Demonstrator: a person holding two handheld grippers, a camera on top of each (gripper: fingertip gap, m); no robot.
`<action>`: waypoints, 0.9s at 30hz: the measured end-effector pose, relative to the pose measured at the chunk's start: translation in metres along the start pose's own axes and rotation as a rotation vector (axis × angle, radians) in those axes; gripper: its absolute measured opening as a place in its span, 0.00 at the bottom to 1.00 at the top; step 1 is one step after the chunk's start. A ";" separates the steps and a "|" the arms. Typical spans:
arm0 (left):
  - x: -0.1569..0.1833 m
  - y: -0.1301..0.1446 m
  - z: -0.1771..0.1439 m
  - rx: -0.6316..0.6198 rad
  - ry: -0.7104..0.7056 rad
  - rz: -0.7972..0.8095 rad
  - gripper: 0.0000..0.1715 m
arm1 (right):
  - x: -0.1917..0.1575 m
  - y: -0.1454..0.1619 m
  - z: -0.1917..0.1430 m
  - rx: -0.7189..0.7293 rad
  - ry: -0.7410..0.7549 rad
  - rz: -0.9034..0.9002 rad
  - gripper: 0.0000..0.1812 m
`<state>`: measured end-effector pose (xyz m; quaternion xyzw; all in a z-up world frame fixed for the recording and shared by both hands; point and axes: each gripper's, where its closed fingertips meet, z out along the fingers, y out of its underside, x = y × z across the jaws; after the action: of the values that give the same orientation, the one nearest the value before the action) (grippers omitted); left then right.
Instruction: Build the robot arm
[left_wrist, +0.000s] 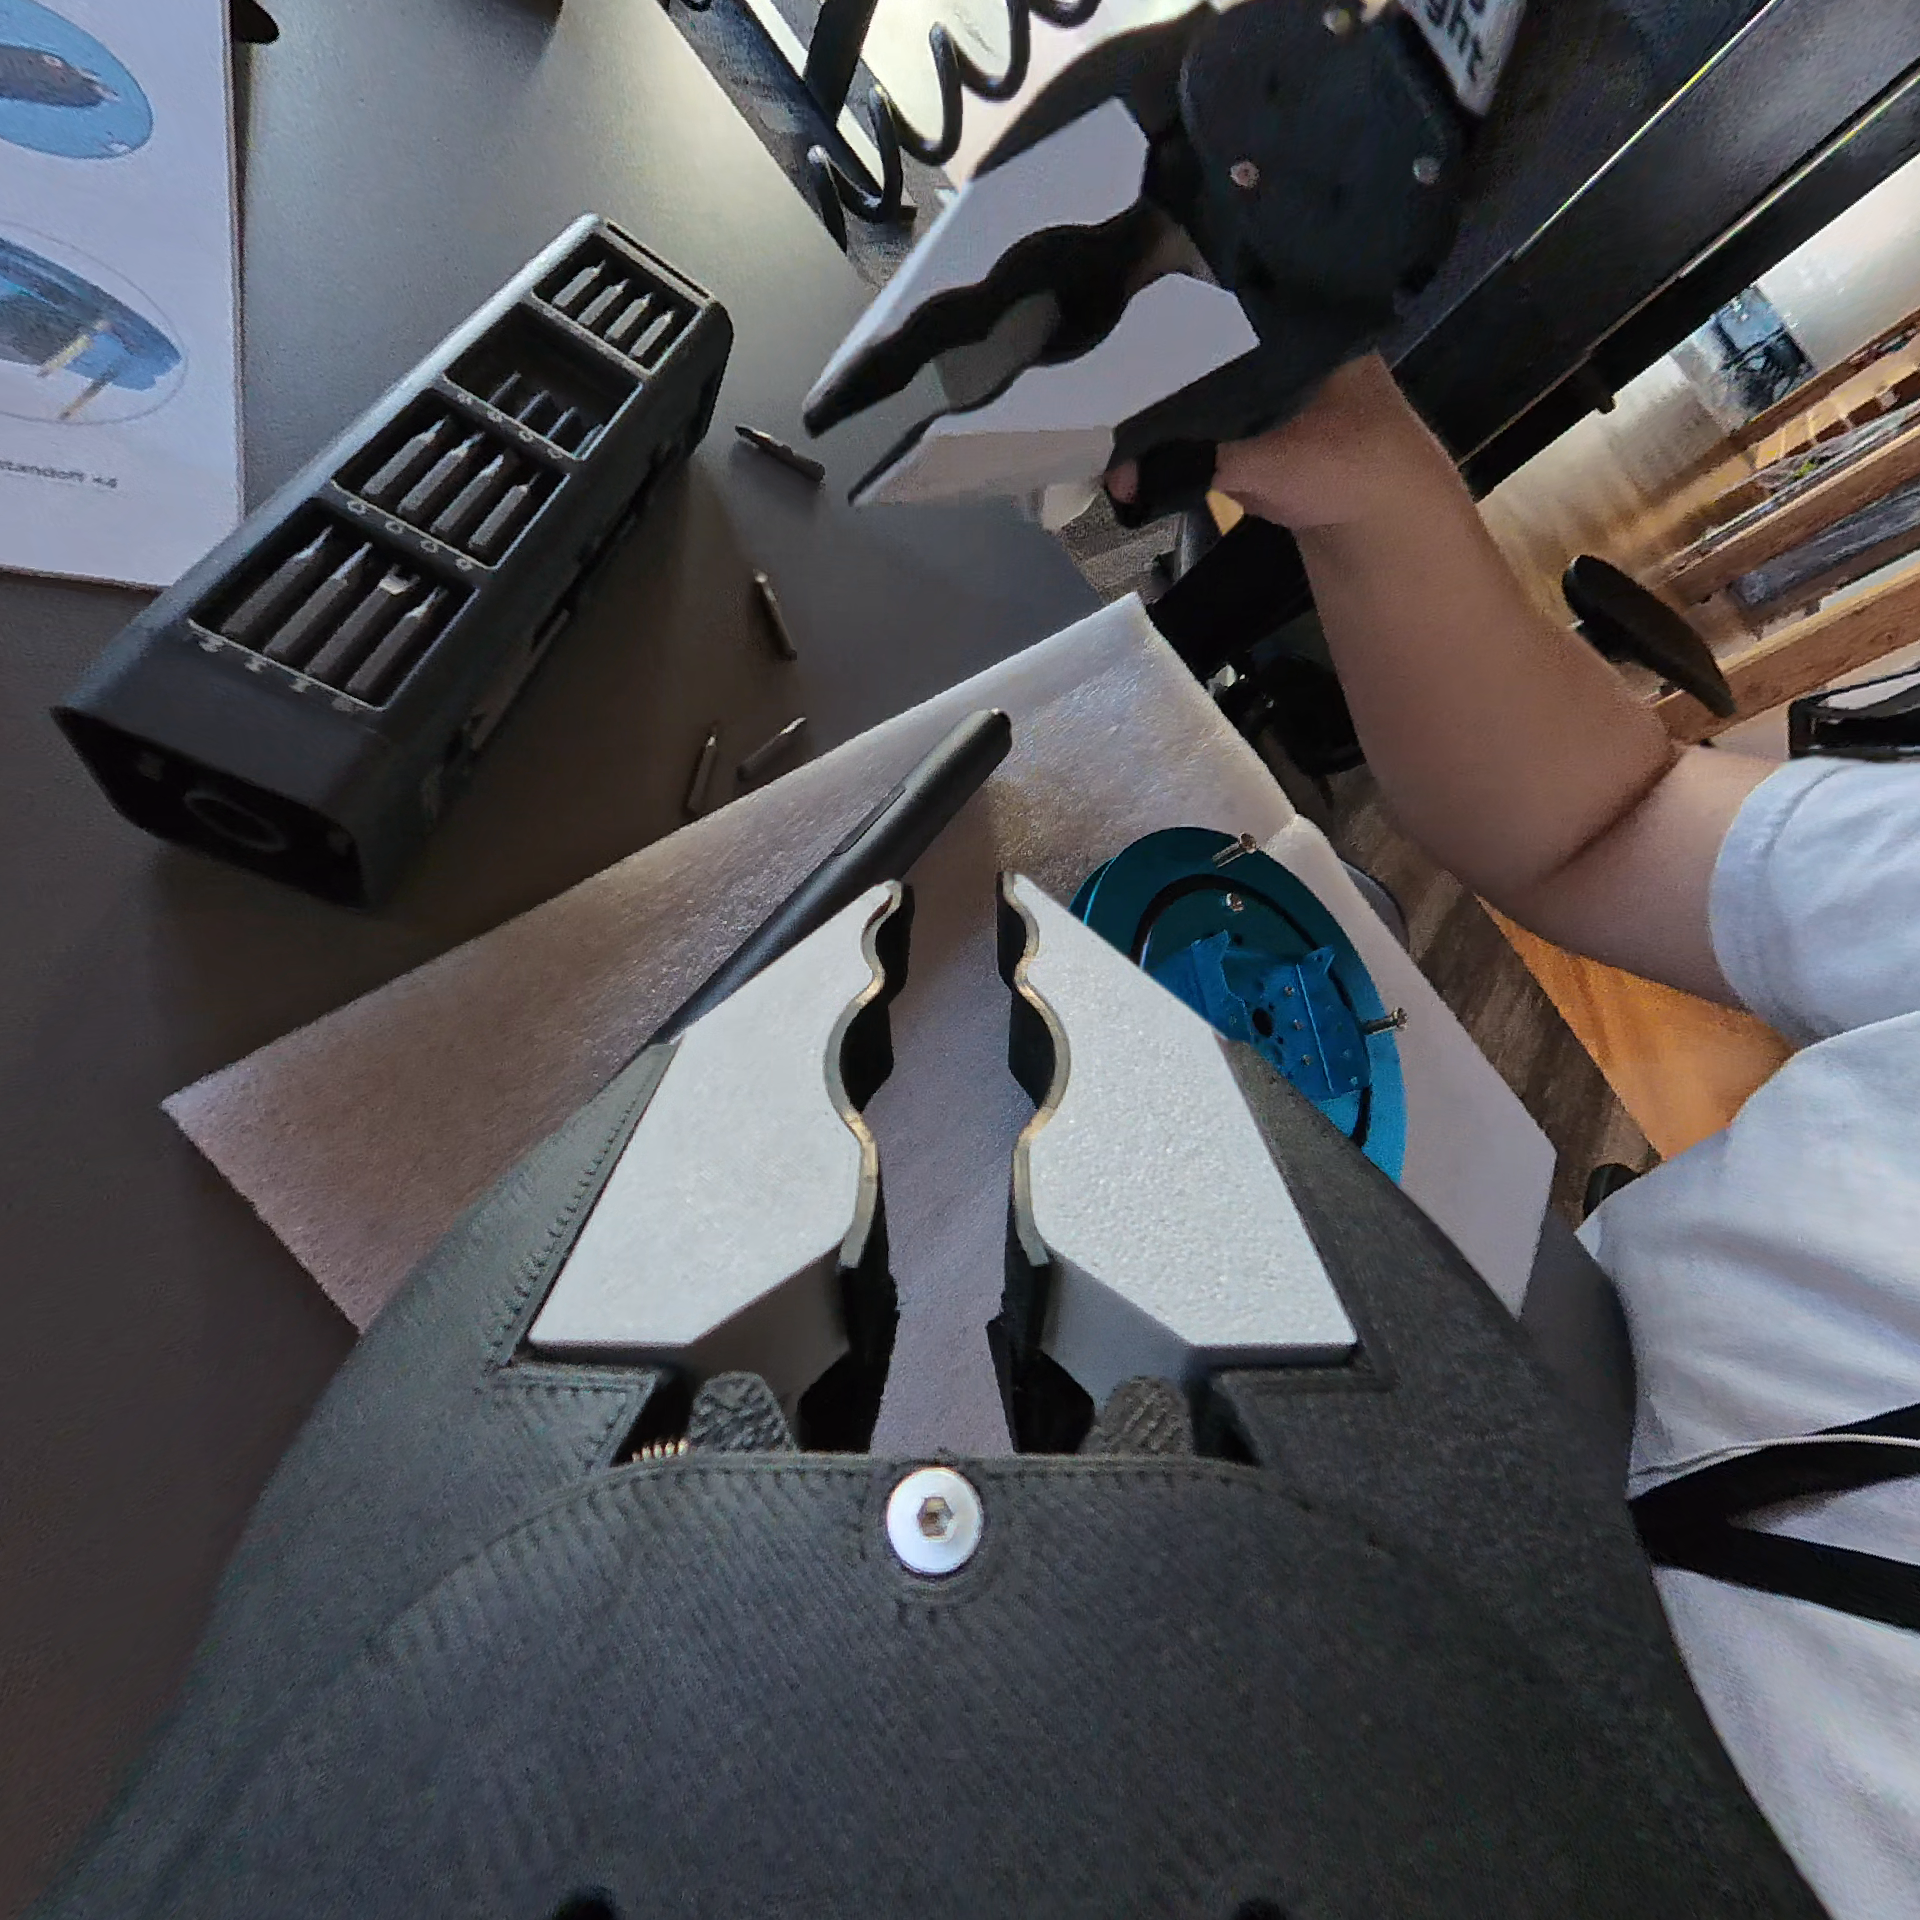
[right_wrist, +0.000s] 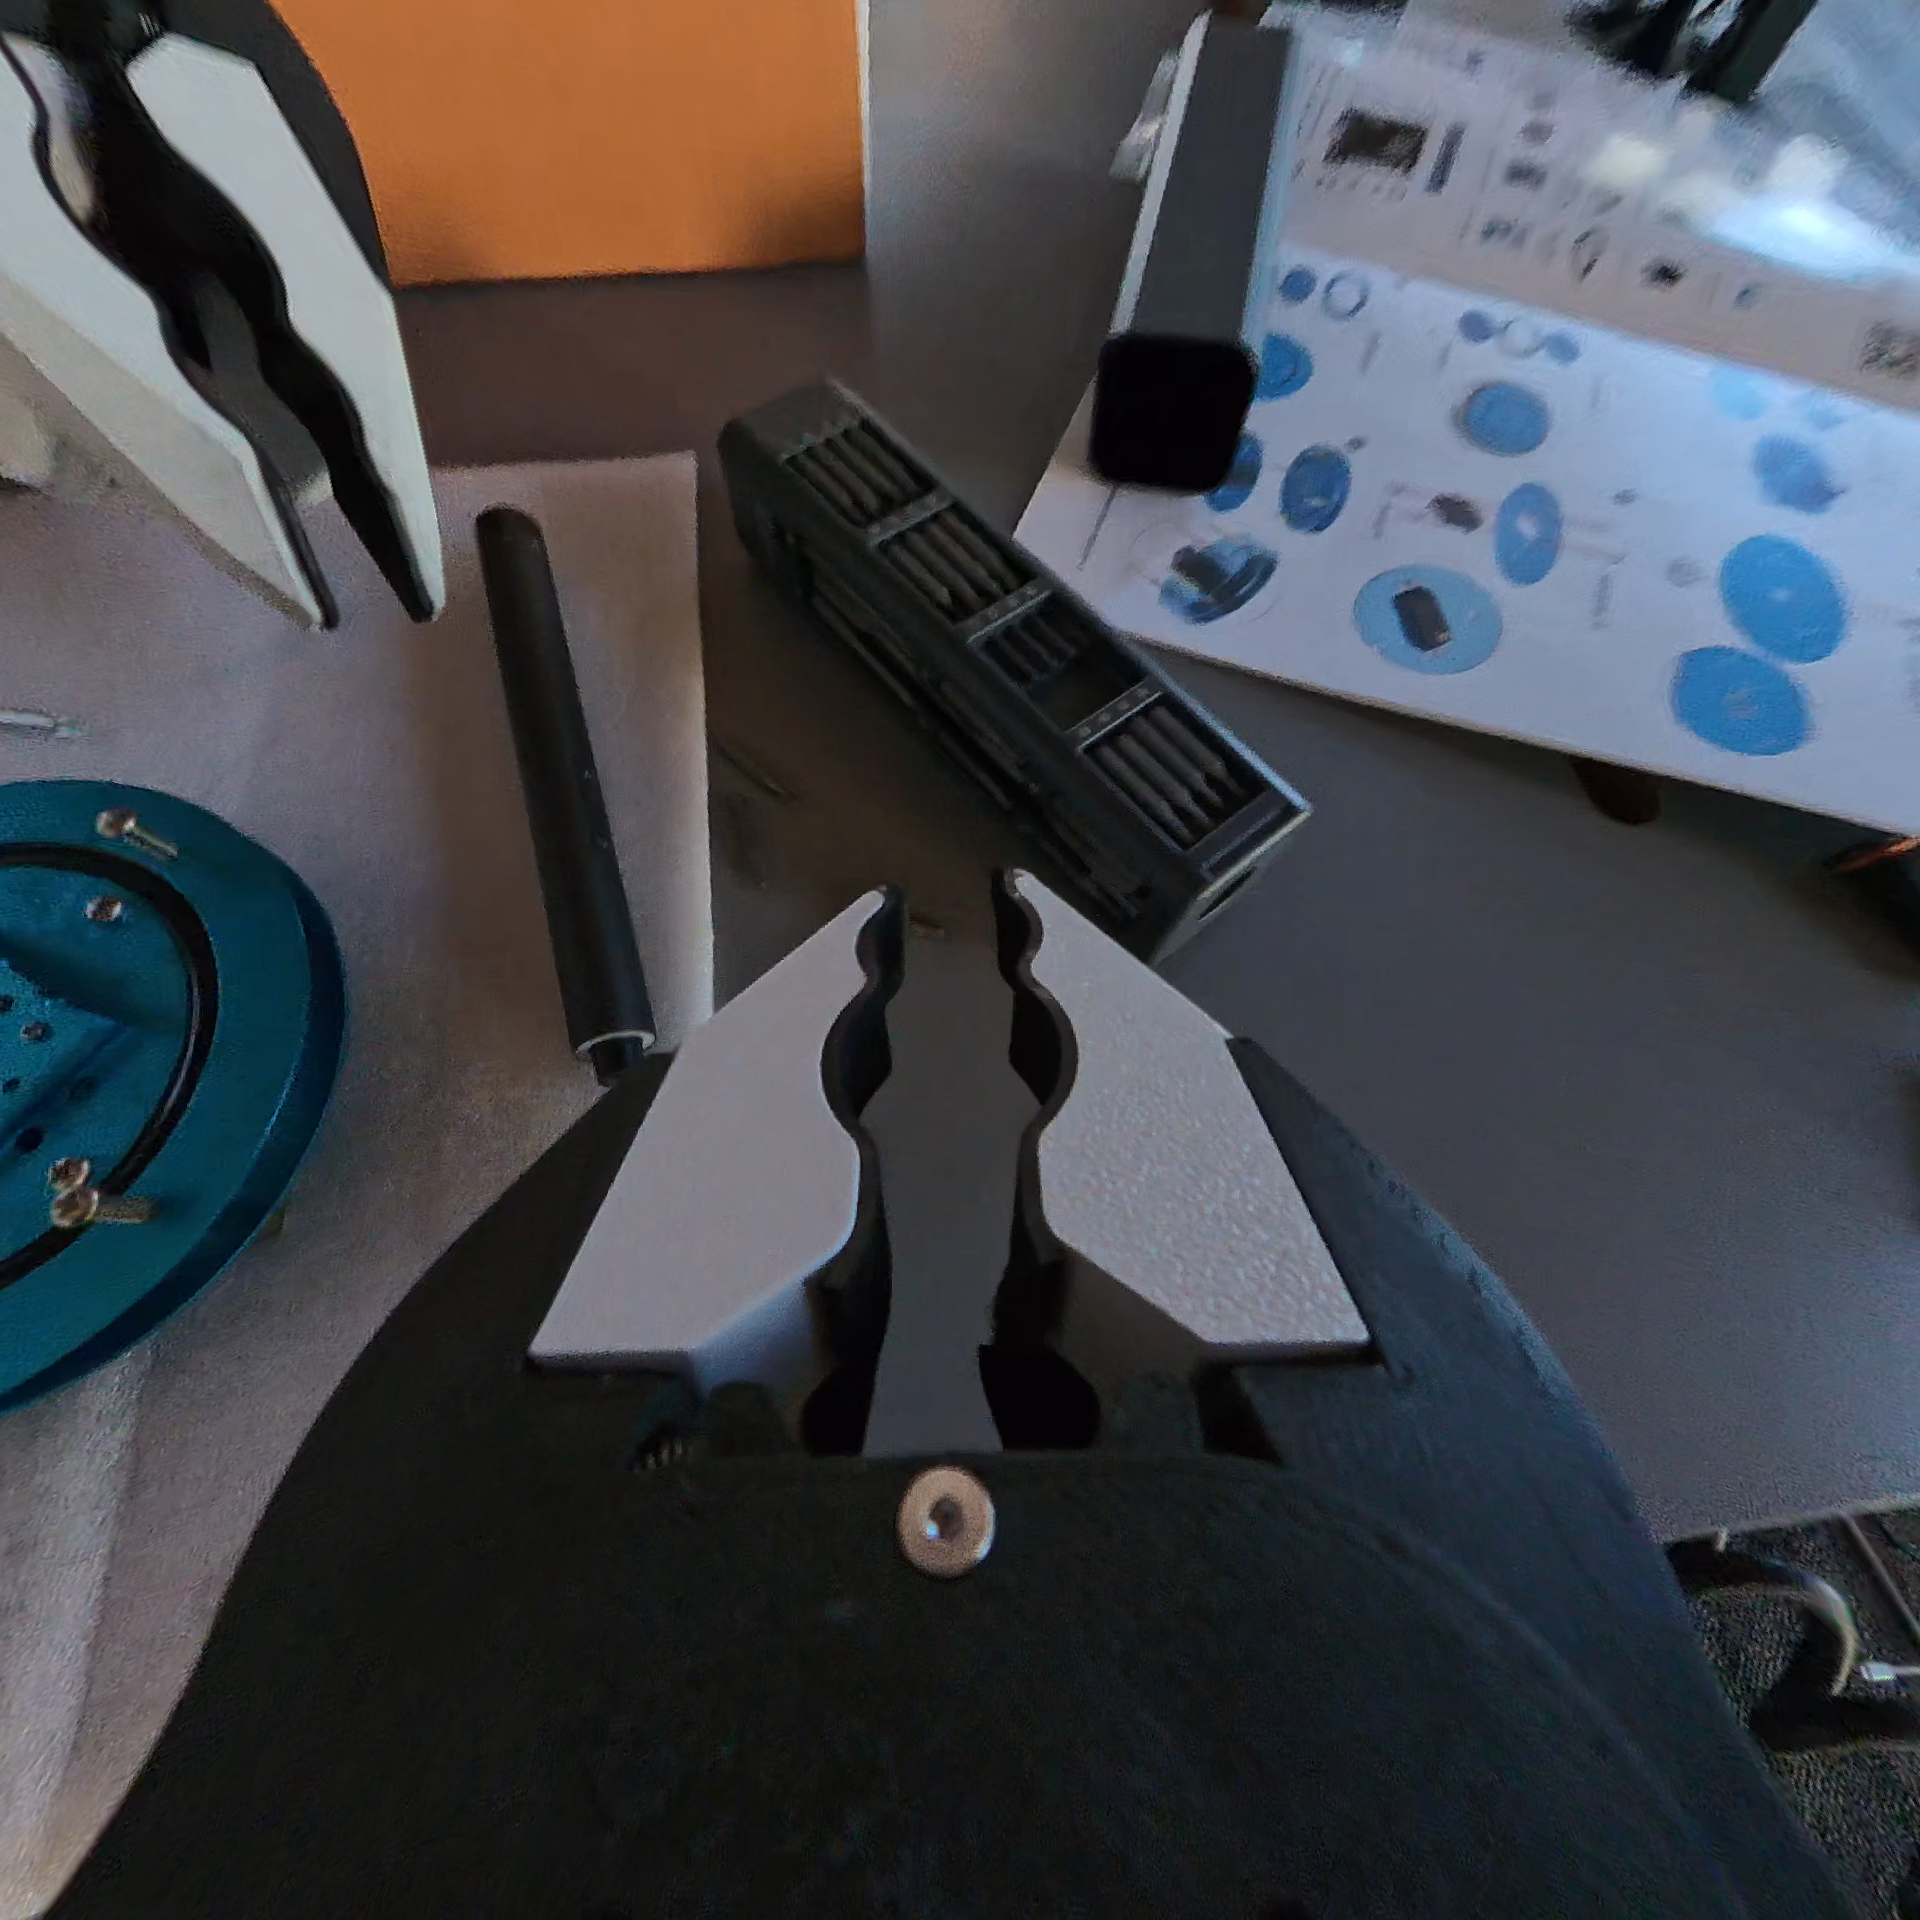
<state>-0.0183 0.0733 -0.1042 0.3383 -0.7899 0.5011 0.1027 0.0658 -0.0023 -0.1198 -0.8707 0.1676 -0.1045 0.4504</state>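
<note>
L gripper (left_wrist: 948, 894): jaws apart, empty, above foam sheet (left_wrist: 520, 1039) nr screwdriver handle (left_wrist: 831, 883). R gripper (right_wrist: 948, 894): jaws apart, empty, nr bit case (right_wrist: 997, 655). Blue disc (right_wrist: 156, 1091): screws part-seated.

**A:** so what was sitting on that dark grey table (right_wrist: 1455, 1091)?

**B:** a white foam sheet (left_wrist: 436, 1091) right under the left tool's tips, the black bit case (right_wrist: 1013, 675) just ahead of the right tool, loose bits (left_wrist: 774, 613) between case and foam, and a printed sheet (right_wrist: 1558, 540) beyond the case, to the right.
</note>
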 end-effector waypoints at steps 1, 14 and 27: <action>0.000 0.001 0.000 -0.005 0.000 0.004 0.09 | -0.003 0.006 0.005 -0.044 -0.029 -0.013 0.11; 0.008 0.005 -0.001 -0.027 0.033 0.054 0.09 | -0.014 0.032 0.021 -0.181 -0.359 -0.107 0.06; 0.001 -0.006 -0.003 0.049 0.031 0.061 0.10 | -0.021 0.007 0.003 -0.080 -0.065 -0.288 0.00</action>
<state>-0.0155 0.0741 -0.0976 0.3084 -0.7857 0.5284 0.0913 0.0456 0.0045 -0.1273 -0.9058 0.0305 -0.1331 0.4010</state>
